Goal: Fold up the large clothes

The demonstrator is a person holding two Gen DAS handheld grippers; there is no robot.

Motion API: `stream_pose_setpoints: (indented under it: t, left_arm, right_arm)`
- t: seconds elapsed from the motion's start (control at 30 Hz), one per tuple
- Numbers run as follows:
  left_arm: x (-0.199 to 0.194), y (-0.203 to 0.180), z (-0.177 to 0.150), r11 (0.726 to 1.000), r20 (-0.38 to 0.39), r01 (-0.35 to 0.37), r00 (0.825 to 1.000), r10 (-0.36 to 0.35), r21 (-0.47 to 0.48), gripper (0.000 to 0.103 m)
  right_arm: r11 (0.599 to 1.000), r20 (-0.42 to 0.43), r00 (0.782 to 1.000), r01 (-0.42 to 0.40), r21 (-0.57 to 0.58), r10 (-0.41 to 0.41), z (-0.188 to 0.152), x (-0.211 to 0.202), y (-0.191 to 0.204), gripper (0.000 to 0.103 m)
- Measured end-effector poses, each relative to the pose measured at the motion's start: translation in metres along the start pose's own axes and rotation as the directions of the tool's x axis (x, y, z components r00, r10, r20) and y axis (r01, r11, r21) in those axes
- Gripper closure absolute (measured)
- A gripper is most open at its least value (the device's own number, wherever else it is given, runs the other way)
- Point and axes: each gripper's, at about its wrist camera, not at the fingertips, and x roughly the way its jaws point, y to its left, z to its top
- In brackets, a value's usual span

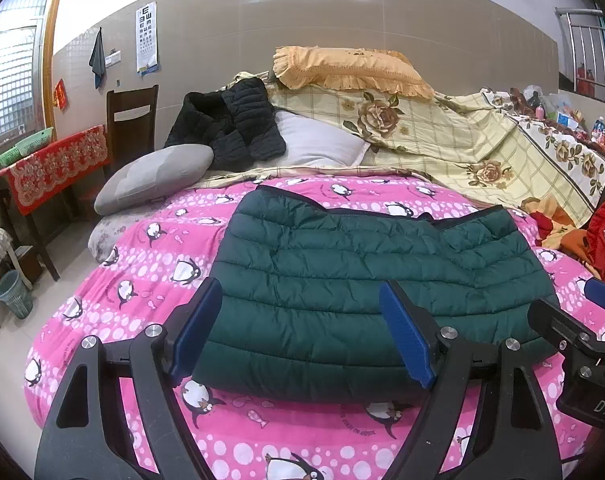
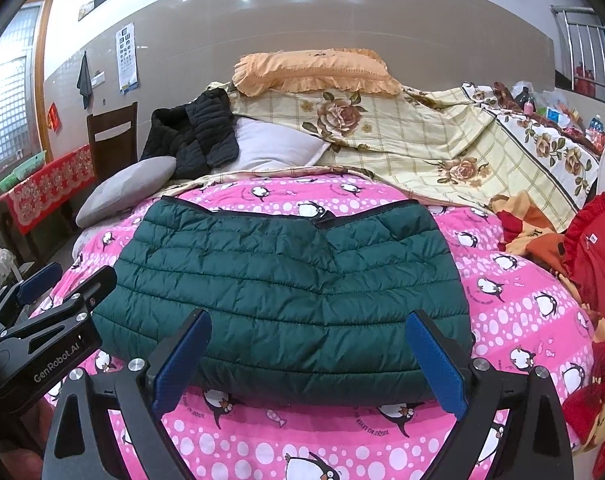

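Now we hold both grippers — left gripper (image 1: 302, 332), right gripper (image 2: 308, 360) — jaws spread, empty, at six o'clock of the folded green jacket (image 1: 362, 280) on the bed (image 1: 142, 280).

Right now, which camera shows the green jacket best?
The right wrist view: the green jacket shows nearly whole between the claw's fingers. In the left wrist view the jacket is partly hidden by a finger.

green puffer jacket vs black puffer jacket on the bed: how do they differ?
The green puffer jacket lies flat and folded on the pink penguin blanket, nearest the camera. The black puffer jacket sits crumpled and heaped on the pillows near the headboard. Both are quilted.
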Motion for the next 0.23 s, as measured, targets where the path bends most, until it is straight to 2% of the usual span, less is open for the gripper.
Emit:
stream_pose_setpoints:
  t: [0.23]
  left_arm:
    - [-0.0001,-0.003,-0.002,0.999,0.033,-0.016,0.999,0.014,0.041,0.021]
  right_arm:
    - [1.0,-0.002,1.0,-0.002,0.001,0.002,-0.0003,-0.0004,-0.0001,0.007]
